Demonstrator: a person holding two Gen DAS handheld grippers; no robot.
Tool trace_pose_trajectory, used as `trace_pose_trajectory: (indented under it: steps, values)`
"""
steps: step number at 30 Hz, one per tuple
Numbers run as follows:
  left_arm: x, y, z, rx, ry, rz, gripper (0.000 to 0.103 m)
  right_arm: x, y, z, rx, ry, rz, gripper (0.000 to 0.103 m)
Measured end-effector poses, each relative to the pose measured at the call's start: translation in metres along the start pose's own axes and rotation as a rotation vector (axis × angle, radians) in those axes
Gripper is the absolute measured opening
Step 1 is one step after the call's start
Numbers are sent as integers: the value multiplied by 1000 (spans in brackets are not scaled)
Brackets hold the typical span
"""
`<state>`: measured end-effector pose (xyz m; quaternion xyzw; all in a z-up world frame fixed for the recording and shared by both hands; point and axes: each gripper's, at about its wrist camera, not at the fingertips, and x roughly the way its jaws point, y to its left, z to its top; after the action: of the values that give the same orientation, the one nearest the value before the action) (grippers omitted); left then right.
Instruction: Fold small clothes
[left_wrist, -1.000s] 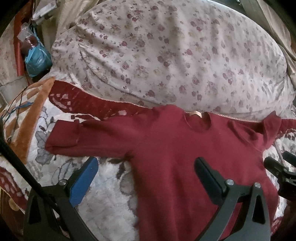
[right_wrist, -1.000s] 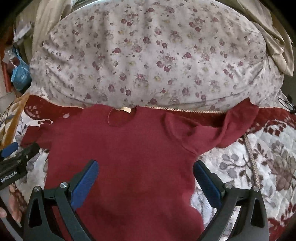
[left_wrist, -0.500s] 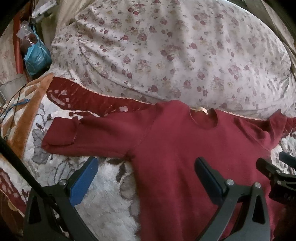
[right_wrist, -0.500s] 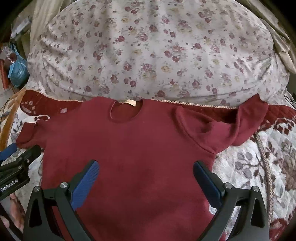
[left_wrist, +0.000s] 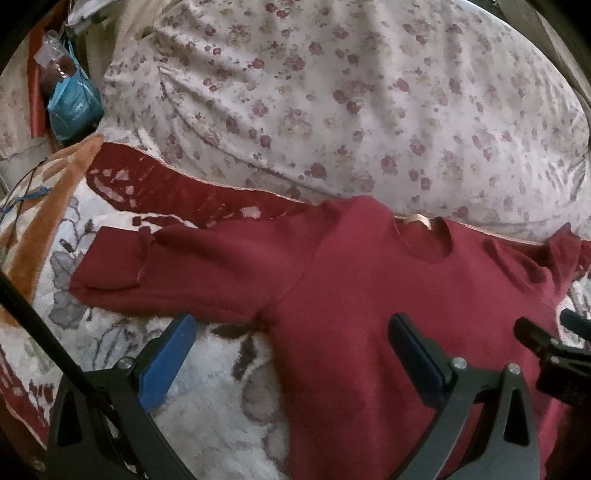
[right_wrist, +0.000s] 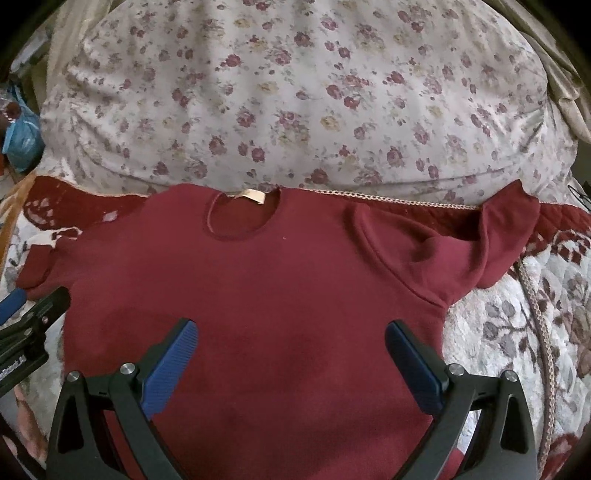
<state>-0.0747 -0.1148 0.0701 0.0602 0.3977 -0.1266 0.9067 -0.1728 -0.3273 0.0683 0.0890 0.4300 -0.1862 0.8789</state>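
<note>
The small maroon long-sleeved knit top (right_wrist: 266, 295) lies flat, neck toward the floral pillow (right_wrist: 295, 92), ahead of both spread, empty grippers, left (left_wrist: 291, 347) and right (right_wrist: 291, 347), so each should pinch a sleeve cuff and fold inward.

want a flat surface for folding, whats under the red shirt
The red shirt lies spread on a plush floral blanket, its collar end over the blanket's dark red border. A floral pillow sits behind it. Whatever lies beneath the shirt's body is covered.
</note>
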Motion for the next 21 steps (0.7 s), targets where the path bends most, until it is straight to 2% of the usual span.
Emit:
trace_pose_trajectory:
  steps: [10,21]
  values:
    - [17,13,1,-23,17,19,103,23,8,8,26,21,8,103]
    - [24,19,2,-35,29,33,103,28,22,11,8,26,14,103]
